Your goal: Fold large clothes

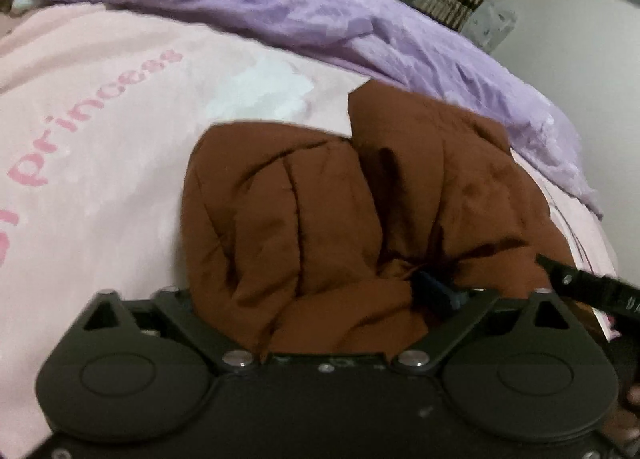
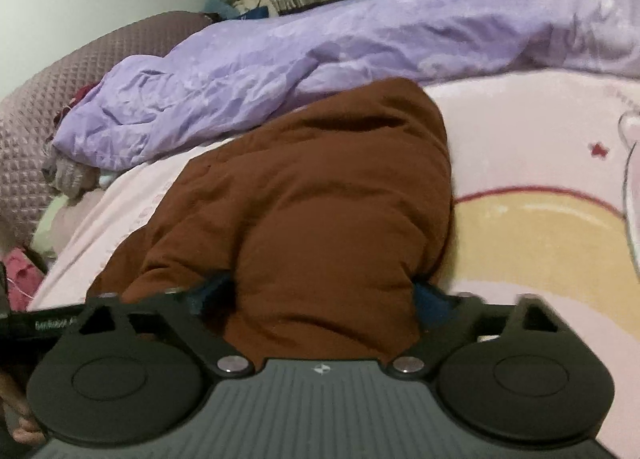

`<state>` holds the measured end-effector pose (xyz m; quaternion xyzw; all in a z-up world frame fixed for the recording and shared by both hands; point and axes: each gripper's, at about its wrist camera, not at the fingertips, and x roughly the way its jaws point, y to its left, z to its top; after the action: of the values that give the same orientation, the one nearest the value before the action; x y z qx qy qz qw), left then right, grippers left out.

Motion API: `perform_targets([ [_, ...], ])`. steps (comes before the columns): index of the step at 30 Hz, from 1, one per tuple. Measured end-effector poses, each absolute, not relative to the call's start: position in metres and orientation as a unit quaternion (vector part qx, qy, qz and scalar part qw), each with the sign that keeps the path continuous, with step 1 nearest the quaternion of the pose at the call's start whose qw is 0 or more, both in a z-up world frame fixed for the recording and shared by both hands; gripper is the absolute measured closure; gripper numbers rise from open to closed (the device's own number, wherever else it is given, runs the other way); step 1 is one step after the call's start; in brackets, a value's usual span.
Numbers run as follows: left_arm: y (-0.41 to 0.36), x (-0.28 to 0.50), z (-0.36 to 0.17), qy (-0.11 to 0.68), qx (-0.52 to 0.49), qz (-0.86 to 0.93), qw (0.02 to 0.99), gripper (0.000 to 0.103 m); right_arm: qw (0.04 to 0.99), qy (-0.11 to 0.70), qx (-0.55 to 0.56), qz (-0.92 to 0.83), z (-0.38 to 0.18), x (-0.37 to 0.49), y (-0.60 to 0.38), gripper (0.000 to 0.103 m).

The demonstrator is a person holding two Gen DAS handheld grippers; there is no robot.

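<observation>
Rust-brown padded fabric, the large garment [image 1: 320,211], lies bunched on a pink printed bedsheet [image 1: 100,131], with a crumpled lilac duvet [image 1: 280,7] along the far edge of the bed. Left wrist view: the left gripper [image 1: 436,291] sits low against the near edge of the garment; the cloth bulges over its mechanism, and only a blue pad shows amid the folds. The fingers appear drawn in on a pinch of fabric, so it is judged to be holding the garment, though the contact itself is largely covered. A dark bar, probably part of the other tool, enters at the right edge. Right wrist view: the right gripper [image 2: 324,299] stands fairly wide, its blue pads on either side of a thick roll of the same garment [image 2: 312,187], which fills the gap between them; it is judged to be gripping that roll. Progress: the garment looks gathered and partly doubled over, yet lumpy and uneven; flattening and the closing folds appear to remain. Both tools are held low, nearly level with the bed, pointing towards the duvet.
</observation>
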<state>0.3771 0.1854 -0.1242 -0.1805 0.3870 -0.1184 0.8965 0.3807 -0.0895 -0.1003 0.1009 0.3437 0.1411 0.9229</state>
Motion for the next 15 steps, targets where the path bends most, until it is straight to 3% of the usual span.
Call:
perform_targets([
  [1, 0.184, 0.375, -0.121, 0.38, -0.183, -0.124, 0.898, 0.042, 0.927, 0.336, 0.09, 0.136, -0.096, 0.376, -0.087, 0.029],
  [3, 0.174, 0.369, -0.11, 0.368, -0.154, -0.111, 0.91, 0.056, 0.935, 0.324, 0.063, 0.132, -0.086, 0.368, -0.079, 0.044],
  [6, 0.161, 0.36, -0.091, 0.345, -0.12, -0.113, 0.924, 0.07, 0.938, 0.31, 0.052, 0.144, -0.072, 0.361, -0.083, 0.054],
  [15, 0.101, 0.349, -0.04, 0.293, -0.135, -0.2, 0.925, 0.076, 0.95, 0.267, 0.097, 0.127, -0.023, 0.336, -0.163, 0.057],
])
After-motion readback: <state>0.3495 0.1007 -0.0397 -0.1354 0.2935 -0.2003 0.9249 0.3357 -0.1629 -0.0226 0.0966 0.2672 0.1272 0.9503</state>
